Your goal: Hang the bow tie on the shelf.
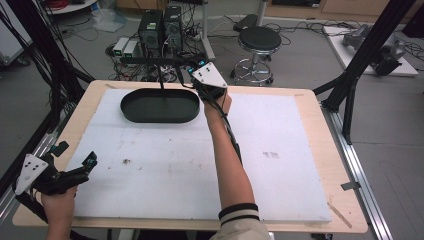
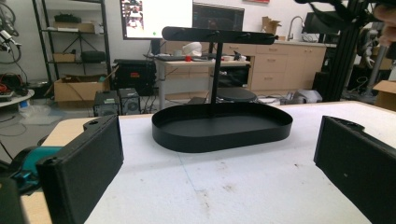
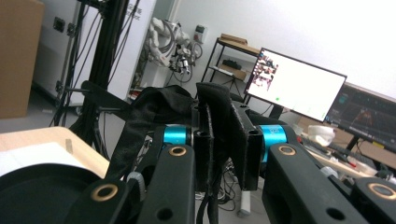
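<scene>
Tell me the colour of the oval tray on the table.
Black, clearest in the left gripper view: oval tray.

Grey concrete floor, cables all over it. Black round stool just beyond the table's far edge, two PC towers to its left. White wall, lit monitor, wood cabinets, metal shelving.

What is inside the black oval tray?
The black oval tray holds nothing loose: bare floor, with a post rising from it to a crossbar. The near wall hides the floor strip just behind it.
</scene>
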`<state>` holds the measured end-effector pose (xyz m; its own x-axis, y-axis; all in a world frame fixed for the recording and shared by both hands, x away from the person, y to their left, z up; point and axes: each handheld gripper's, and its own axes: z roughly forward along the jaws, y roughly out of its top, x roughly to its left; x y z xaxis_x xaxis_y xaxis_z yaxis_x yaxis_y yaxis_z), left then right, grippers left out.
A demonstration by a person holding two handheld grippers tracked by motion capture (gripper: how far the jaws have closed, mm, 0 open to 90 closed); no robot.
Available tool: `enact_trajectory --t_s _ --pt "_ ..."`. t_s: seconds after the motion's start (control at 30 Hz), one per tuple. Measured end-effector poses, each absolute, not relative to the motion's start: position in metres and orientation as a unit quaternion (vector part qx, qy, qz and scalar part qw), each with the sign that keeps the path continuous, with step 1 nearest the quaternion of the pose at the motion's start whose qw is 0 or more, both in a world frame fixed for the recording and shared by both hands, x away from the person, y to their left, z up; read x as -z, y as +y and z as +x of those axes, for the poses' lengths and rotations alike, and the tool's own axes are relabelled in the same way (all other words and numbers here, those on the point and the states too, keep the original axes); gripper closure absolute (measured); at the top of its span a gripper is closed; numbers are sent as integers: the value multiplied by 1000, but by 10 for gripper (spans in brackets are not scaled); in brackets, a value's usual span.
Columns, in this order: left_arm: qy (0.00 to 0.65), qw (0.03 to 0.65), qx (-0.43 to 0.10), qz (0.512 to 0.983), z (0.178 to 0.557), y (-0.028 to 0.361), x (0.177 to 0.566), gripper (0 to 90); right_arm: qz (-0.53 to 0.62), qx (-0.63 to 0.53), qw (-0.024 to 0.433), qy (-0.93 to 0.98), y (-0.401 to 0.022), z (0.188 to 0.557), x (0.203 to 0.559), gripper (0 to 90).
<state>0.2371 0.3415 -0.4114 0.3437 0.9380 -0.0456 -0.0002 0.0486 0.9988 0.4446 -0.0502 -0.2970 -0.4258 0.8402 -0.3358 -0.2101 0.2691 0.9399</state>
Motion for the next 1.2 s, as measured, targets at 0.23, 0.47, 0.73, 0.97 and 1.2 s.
enact_trajectory --t_s 0.23,0.47,0.73,0.97,1.2 --pt "420 598 -392 559 237 345 414 18 273 -565 471 620 -38 476 308 806" --pt "431 600 -387 551 238 353 418 18 281 -559 472 620 -26 494 327 806" --pt "438 602 -383 546 237 358 420 18 304 -539 467 632 -22 508 347 805" --pt "446 601 -380 544 237 361 423 18 323 -540 446 636 -29 515 355 769" --pt "448 601 -379 543 236 362 423 18 351 -529 419 649 -34 519 362 631"
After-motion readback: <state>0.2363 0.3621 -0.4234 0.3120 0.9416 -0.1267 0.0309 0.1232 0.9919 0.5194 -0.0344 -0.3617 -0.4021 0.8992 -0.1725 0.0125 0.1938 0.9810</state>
